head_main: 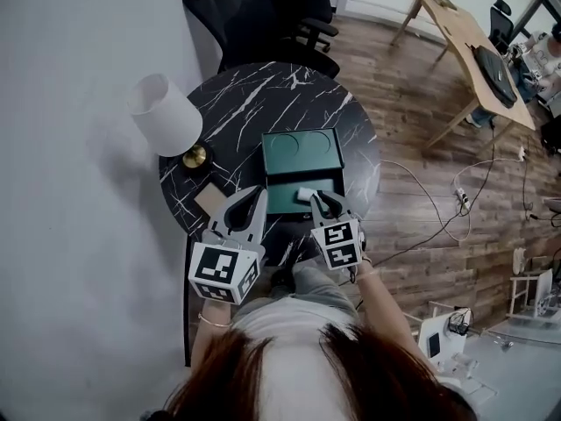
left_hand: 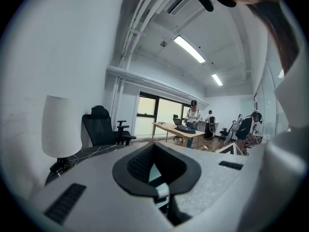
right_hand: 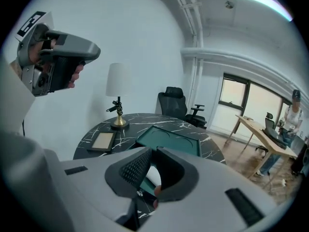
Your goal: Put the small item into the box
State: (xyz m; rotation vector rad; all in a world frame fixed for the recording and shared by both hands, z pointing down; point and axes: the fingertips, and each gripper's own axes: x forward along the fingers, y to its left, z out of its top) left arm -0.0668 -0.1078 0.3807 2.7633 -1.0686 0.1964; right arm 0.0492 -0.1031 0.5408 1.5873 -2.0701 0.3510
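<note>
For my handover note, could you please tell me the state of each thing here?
green box: open, lid tilted back.
right gripper: shut on the small white item.
small white item: gripped, not yet in the box.
left gripper: shut, empty.
lamp: upright.
picture frame: lying flat.

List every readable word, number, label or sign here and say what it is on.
None can be read. The cubes on the left gripper and the right gripper carry only black-and-white square patterns, no letters or digits.
</note>
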